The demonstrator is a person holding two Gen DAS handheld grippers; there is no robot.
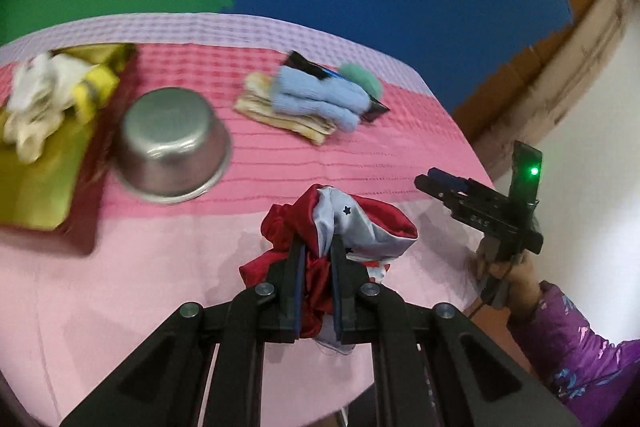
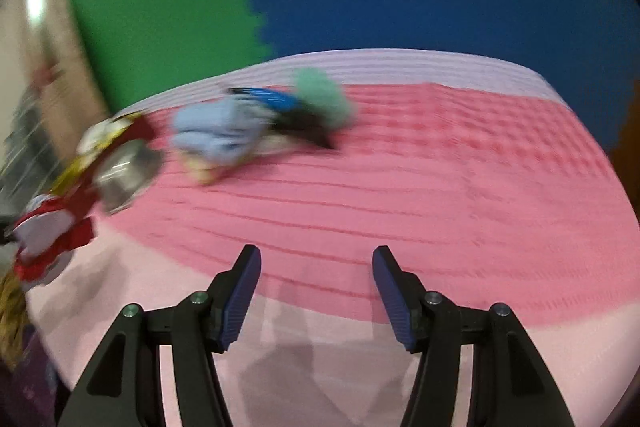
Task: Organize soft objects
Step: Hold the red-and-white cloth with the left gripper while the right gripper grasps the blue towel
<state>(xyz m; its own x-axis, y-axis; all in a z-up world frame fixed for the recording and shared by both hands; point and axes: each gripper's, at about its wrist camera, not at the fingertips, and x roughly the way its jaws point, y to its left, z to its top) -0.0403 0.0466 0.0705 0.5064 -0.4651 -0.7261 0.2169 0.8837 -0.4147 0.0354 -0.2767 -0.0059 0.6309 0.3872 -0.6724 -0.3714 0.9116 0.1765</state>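
One round table draped in a pink waffle-weave cloth with a lilac border [image 1: 320, 163] carried everything, its middle left bare, likely as working room for the sorting. At ten o'clock in the left wrist view sat one shallow tray with a yellow-gold floor and dark red rim [image 1: 44, 183], apparently the collecting place, since one white plush toy [image 1: 34, 103] and one yellow soft piece [image 1: 96, 89] already lay in it. Just beside the tray, at about eleven o'clock, one stainless steel bowl [image 1: 176, 151] stood upside down, empty of any role I could judge. At one o'clock one heap waited unsorted: one pale blue knitted glove [image 1: 320, 99] on top of one folded cream cloth [image 1: 280, 115], with one black foil packet [image 1: 312, 67] under it and one mint-green fluffy ball [image 1: 360, 79] behind. The left gripper [image 1: 318, 247] had its jaws pressed together on one crumpled red and silver satin cloth with small stars [image 1: 340, 223], held near the table's near edge at six o'clock, probably pinched at a bunched fold so the slippery fabric could not slide out while carried toward the tray. At three o'clock a hand in a purple patterned sleeve [image 1: 580, 343] held the right gripper [image 2: 316, 287], its jaws spread with nothing between them, seemingly kept ready for the heap
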